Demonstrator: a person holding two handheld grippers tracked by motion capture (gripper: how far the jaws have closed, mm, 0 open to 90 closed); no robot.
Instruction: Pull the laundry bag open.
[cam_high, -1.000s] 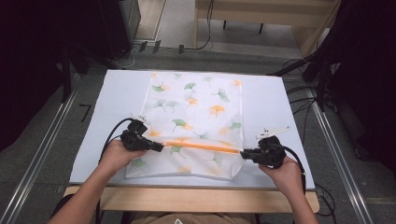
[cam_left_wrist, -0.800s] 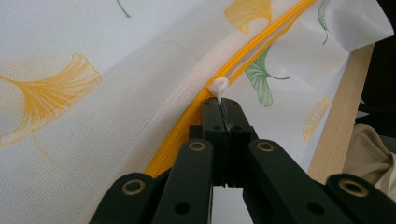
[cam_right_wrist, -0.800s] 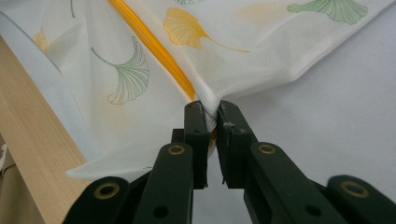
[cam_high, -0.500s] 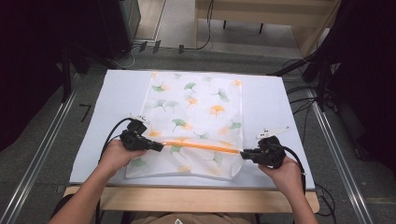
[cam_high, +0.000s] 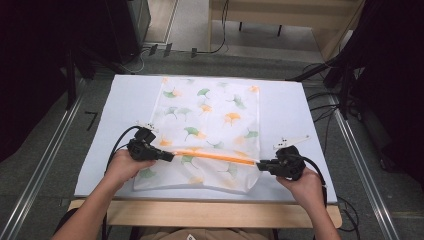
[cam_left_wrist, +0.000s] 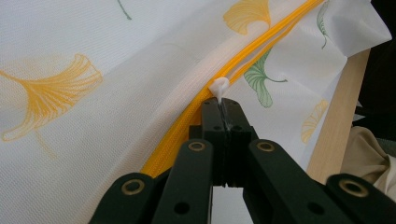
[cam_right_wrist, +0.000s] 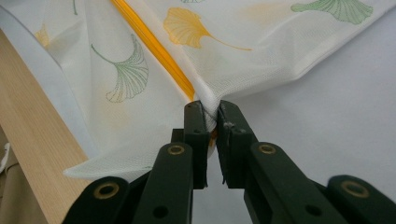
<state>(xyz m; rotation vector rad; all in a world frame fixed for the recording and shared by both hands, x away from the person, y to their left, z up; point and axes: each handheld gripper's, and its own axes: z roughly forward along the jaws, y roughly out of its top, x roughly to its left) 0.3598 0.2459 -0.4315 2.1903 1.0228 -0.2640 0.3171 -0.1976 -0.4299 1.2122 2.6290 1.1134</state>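
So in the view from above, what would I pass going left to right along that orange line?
Left hand → left tongs, shut on the white zipper pull → orange zipper across the leaf-printed mesh bag → right tongs, pinching the bag's edge → right hand.

The mesh laundry bag (cam_high: 210, 125) lies flat on the table pad (cam_high: 125, 100), and its near edge reaches toward the table's wooden front edge (cam_high: 210, 212). The zipper (cam_high: 215, 156) crosses the bag between the two claws. The left gripper (cam_high: 167, 156) sits at the zipper's left end, with the zipper pull (cam_left_wrist: 218, 87) clamped at its tips. The right gripper (cam_high: 261, 165) sits at the zipper's right end, at the bag's right edge, with bunched mesh between its jaws. Most of the bag lies beyond both claws.
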